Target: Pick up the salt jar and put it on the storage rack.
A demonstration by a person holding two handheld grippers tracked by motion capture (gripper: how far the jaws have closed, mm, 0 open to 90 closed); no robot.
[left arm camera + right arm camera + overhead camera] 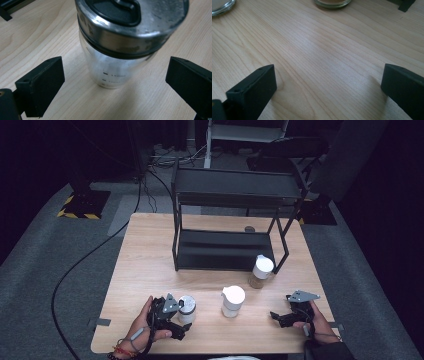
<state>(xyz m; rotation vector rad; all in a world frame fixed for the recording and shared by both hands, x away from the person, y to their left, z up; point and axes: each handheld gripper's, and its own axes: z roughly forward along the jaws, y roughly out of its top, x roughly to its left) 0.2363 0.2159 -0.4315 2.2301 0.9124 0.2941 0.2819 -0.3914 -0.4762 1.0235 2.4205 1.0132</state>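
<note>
Near the front left corner of the light wooden desk (150, 245) stands a clear glass jar with a steel-rimmed black lid (117, 42), upright, printed measure marks low on its wall. The left gripper (112, 85) is released, its two black jaws spread wide on either side of the jar and touching neither wall. The right gripper (327, 90) is also spread apart, resting over bare wood near the front right corner with nothing between its jaws. Toward the middle of the front edge sits a white-lidded glass jar (233, 301), and a second white-capped jar with brown contents (261, 271) stands just before the black metal two-tier rack (230, 220) at the back. The likely risk is in the closing: the camera looks down on the lid, so the jaws may meet the smooth glass low and off-centre, tipping the jar or letting it slip, and a shove could send it toward its white-lidded neighbour.
</note>
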